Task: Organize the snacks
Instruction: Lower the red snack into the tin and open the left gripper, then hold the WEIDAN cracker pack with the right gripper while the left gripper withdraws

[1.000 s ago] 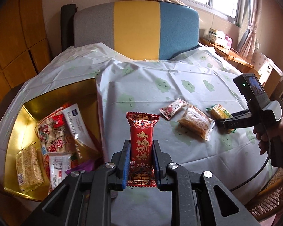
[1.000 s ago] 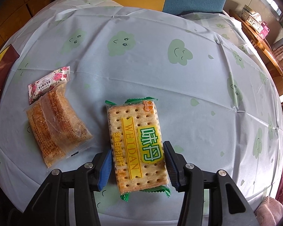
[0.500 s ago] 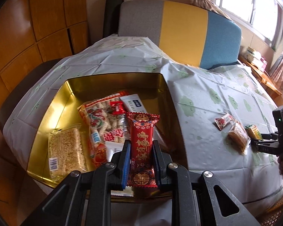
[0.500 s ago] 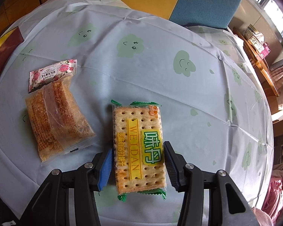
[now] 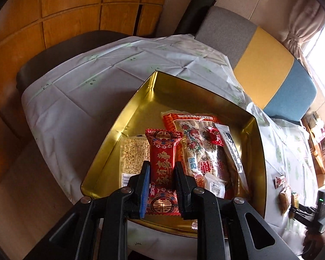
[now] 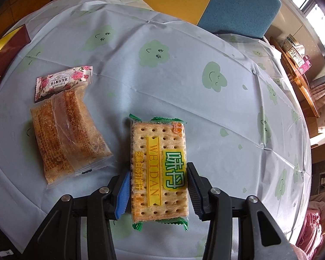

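My left gripper (image 5: 161, 166) is shut on a red snack packet (image 5: 162, 147) with gold characters and holds it over the open gold tin (image 5: 173, 95). In the tin lie a puffed-rice bar (image 5: 134, 153), a large red bag (image 5: 197, 143) and a white packet (image 5: 231, 147). My right gripper (image 6: 158, 171) points down at a green-and-yellow cracker packet (image 6: 158, 143) that lies flat on the tablecloth. Its jaws are closing, with both pads against the packet's long sides.
A pastry in clear wrap (image 6: 67, 134) and a pink rose packet (image 6: 62, 82) lie left of the crackers. The tin's dark red wall (image 6: 8, 43) shows at far left. A grey, yellow and blue chair back (image 5: 262, 69) stands behind the table.
My left gripper has swung left with the red packet, from over the tablecloth to over the tin. The right jaws have narrowed onto the cracker packet's sides.
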`<state>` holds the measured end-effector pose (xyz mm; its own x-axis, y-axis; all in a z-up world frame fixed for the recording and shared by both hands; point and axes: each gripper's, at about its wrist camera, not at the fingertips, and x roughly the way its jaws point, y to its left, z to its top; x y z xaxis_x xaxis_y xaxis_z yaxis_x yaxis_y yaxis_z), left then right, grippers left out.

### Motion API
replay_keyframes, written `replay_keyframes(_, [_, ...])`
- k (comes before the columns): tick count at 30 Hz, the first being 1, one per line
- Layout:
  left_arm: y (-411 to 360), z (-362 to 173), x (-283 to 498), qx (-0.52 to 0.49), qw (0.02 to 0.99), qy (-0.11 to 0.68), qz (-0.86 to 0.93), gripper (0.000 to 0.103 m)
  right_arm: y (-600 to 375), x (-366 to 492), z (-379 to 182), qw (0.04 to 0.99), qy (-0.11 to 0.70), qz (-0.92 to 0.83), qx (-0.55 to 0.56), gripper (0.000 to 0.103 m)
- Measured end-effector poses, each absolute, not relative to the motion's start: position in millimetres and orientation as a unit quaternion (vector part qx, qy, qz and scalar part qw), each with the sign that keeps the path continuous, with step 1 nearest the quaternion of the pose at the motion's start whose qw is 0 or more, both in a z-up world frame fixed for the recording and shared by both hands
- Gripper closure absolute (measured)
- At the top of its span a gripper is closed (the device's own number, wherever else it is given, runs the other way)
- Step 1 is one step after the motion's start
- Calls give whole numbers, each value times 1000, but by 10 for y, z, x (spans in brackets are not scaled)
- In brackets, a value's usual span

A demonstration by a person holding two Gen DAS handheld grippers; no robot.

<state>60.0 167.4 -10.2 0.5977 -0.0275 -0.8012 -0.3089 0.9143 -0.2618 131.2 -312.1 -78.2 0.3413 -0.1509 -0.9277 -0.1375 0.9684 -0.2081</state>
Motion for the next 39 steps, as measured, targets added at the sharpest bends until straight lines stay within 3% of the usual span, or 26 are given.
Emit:
replay_keyframes(5, [1474, -165, 759, -179, 871, 454, 50, 81, -3092, 1297, -785, 809, 573, -4, -129, 55])
replay_keyframes(9, [1357, -342, 893, -164, 862, 476, 63, 66, -3092, 1289, -776, 810, 572, -4, -131, 55])
replay_keyframes(20, [1266, -534, 800, -109, 859, 492, 91, 66, -3086, 1290, -776, 809, 571, -5, -137, 55])
replay_keyframes(39, [931, -400, 627, -41, 876, 473, 89, 66, -3041, 1259, -758, 810, 568, -10, -145, 56])
